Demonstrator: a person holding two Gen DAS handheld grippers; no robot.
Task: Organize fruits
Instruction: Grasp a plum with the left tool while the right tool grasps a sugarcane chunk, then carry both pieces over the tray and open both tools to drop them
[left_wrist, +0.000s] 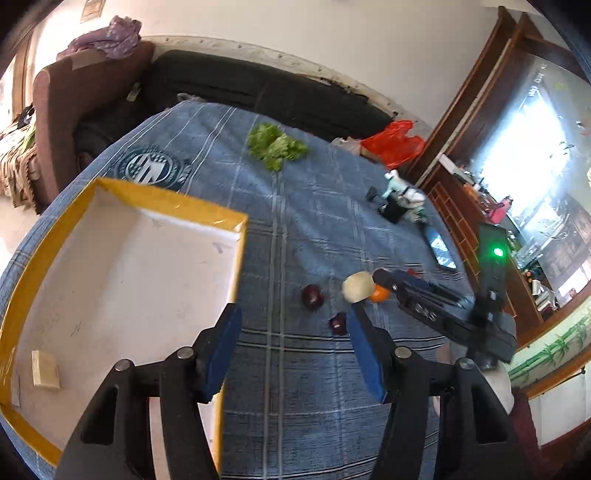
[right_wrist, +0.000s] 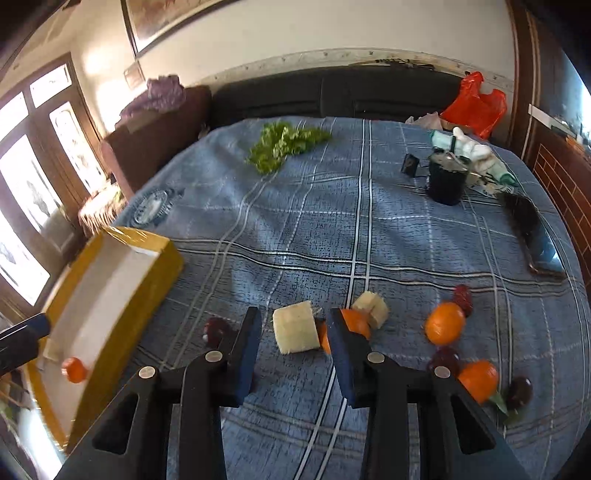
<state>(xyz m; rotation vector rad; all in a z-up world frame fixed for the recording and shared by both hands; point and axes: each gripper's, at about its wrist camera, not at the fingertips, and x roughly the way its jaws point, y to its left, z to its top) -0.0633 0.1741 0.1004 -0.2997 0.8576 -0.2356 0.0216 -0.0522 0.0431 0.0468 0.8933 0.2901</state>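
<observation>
A yellow-rimmed white box (left_wrist: 236, 254) sits at the left of the blue plaid cloth; it also shows in the right wrist view (right_wrist: 147, 280), holding a small orange (right_wrist: 74, 369) and a pale chunk (left_wrist: 45, 369). My left gripper (left_wrist: 291, 349) is open and empty beside the box. My right gripper (right_wrist: 291, 354) is open around a pale cut fruit chunk (right_wrist: 295, 326), pads apart from it. Oranges (right_wrist: 445, 323) (right_wrist: 478, 378), a second pale chunk (right_wrist: 371, 308) and dark red fruits (right_wrist: 218, 328) (left_wrist: 312, 297) lie nearby. The right gripper also shows in the left wrist view (left_wrist: 384, 280).
Green lettuce (right_wrist: 284, 144) lies at the far middle. A black cup (right_wrist: 445, 181), white cloth items (right_wrist: 476, 155) and a dark phone-like slab (right_wrist: 535, 240) stand at the far right. A red bag (right_wrist: 476, 103) and a black sofa (right_wrist: 332, 96) lie behind the table.
</observation>
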